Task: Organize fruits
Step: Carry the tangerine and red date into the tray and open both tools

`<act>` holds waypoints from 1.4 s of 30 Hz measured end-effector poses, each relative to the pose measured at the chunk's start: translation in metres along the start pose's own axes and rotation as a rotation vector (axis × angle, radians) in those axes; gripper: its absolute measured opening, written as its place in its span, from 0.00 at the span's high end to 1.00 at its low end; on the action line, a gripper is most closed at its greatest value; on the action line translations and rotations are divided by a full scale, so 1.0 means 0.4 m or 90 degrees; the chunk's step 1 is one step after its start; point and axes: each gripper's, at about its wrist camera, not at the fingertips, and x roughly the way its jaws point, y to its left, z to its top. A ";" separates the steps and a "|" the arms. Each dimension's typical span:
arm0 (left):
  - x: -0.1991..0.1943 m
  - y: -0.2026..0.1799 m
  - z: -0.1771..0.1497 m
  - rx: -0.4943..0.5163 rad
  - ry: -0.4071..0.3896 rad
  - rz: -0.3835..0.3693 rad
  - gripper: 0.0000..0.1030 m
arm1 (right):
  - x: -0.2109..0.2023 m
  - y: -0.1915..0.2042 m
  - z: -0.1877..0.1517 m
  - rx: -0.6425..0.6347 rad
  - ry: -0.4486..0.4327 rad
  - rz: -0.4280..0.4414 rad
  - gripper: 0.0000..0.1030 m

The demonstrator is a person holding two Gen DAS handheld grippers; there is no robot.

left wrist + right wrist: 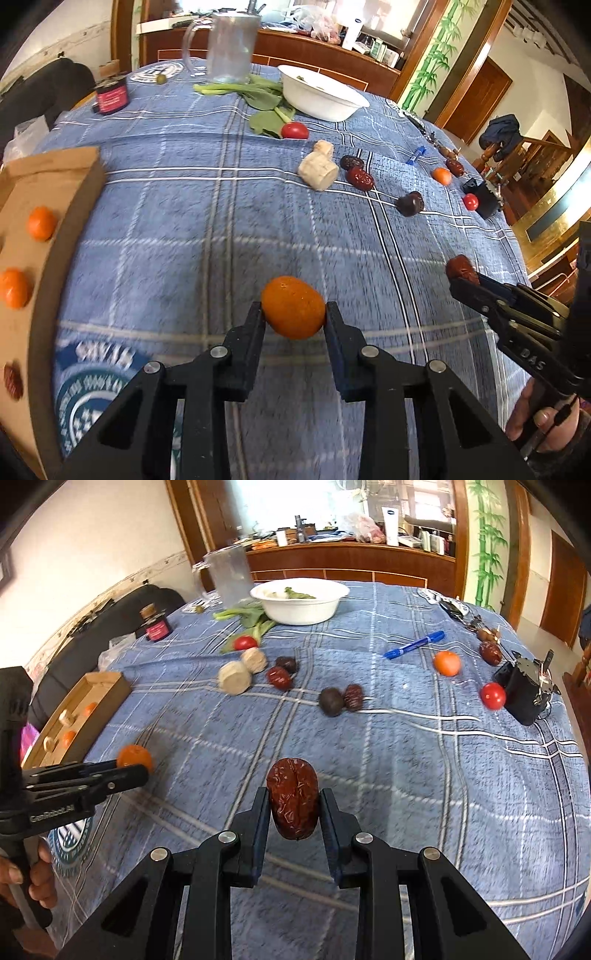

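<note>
Both tongs are loaded for sorting into the wooden tray: the left tongs pinch a small orange nearest the tray, while the right tongs pinch a red date farther from it, above the table.

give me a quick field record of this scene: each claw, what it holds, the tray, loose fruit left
left claw: shut on small orange, above the cloth
right claw: shut on red date, above the cloth
wooden tray: at table's left edge, already has oranges in its slots
loose on blue plaid cloth: dates, one orange, two tomatoes
white bowl: far side, beside greens
</note>
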 end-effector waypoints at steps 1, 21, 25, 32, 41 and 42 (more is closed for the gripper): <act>-0.016 0.007 -0.009 -0.002 -0.005 0.000 0.70 | 0.000 0.011 -0.003 -0.004 0.000 0.000 0.72; -0.287 0.323 -0.089 -0.133 -0.102 0.076 0.70 | 0.060 0.408 0.094 -0.115 -0.005 0.121 0.72; -0.327 0.407 -0.112 -0.168 -0.113 0.108 0.69 | 0.084 0.527 0.118 -0.161 -0.004 0.151 0.71; -0.348 0.535 -0.141 -0.217 -0.111 0.162 0.69 | 0.143 0.696 0.148 -0.223 0.006 0.185 0.71; -0.311 0.627 -0.136 -0.244 -0.093 0.186 0.69 | 0.264 0.832 0.184 -0.255 0.047 0.202 0.71; -0.308 0.629 -0.133 -0.243 -0.093 0.186 0.69 | 0.275 0.844 0.189 -0.260 0.048 0.201 0.71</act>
